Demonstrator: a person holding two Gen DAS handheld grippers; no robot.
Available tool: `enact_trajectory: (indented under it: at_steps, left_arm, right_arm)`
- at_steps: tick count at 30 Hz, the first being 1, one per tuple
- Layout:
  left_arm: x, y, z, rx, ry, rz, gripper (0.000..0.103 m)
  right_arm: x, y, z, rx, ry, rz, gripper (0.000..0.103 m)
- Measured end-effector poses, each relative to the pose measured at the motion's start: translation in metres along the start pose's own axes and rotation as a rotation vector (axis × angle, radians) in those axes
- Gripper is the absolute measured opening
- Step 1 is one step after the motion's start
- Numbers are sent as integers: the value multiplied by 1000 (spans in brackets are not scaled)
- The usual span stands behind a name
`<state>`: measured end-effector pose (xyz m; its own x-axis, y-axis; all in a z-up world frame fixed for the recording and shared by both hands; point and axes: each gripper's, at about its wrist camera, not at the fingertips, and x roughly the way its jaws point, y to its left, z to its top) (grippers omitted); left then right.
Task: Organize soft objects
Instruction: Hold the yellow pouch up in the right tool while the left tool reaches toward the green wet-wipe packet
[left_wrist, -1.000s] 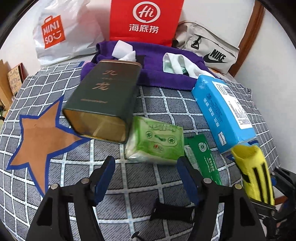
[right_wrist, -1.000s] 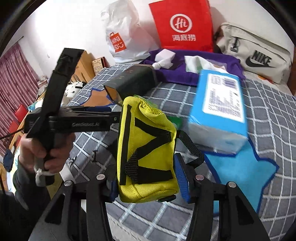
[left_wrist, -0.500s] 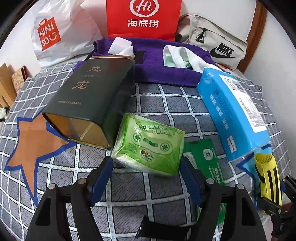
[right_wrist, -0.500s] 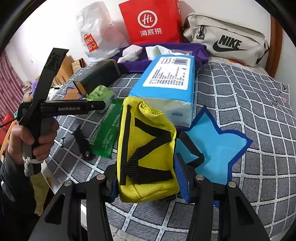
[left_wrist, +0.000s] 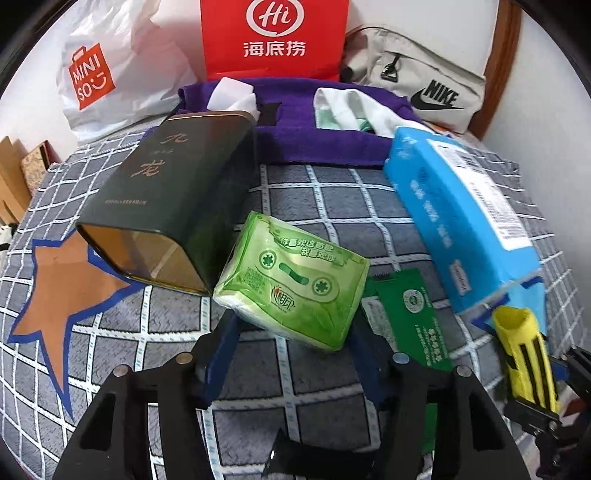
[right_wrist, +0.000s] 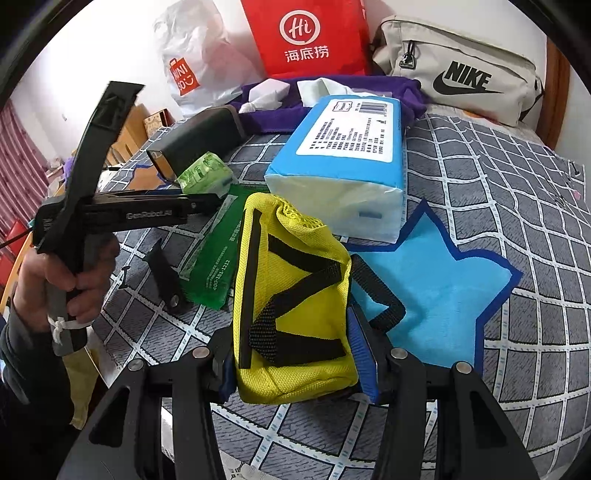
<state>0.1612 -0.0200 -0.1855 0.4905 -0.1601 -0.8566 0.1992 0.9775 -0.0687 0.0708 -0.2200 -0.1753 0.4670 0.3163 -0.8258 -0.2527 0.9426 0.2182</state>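
Between the two blue pads of the left gripper (left_wrist: 291, 354) sits the green tissue pack (left_wrist: 295, 280), lying on the checked bed cover (left_wrist: 332, 206) just beside a dark green tin (left_wrist: 173, 192). Its jaws have just been closing on the pack and now seem to touch both sides of it. I think the pack is light and squishy with a slippery wrapper, so hold it across the middle and do not squeeze hard. A cassette tape picture and small Chinese words are printed on it. The right gripper (right_wrist: 295, 373) is clamped on a soft yellow pouch (right_wrist: 291, 295) over a blue star (right_wrist: 436, 280). Near it lies a big blue tissue pack (right_wrist: 347, 158) with a barcode label. Behind are bags that say "MINISO" (left_wrist: 92, 77), "Hi" (left_wrist: 273, 33) and "NIKE" (left_wrist: 436, 96).
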Motion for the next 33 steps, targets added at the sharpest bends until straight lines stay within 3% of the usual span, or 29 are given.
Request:
enact_trajectory:
  at_steps: [19, 33]
  left_arm:
    - [-53, 11, -24, -38, -36, -33, 55]
    - [-96, 32, 2, -96, -106, 14, 55]
  right_arm:
    - [-29, 11, 4, 31, -57, -17, 51]
    - [-67, 9, 39, 54, -154, -28, 51]
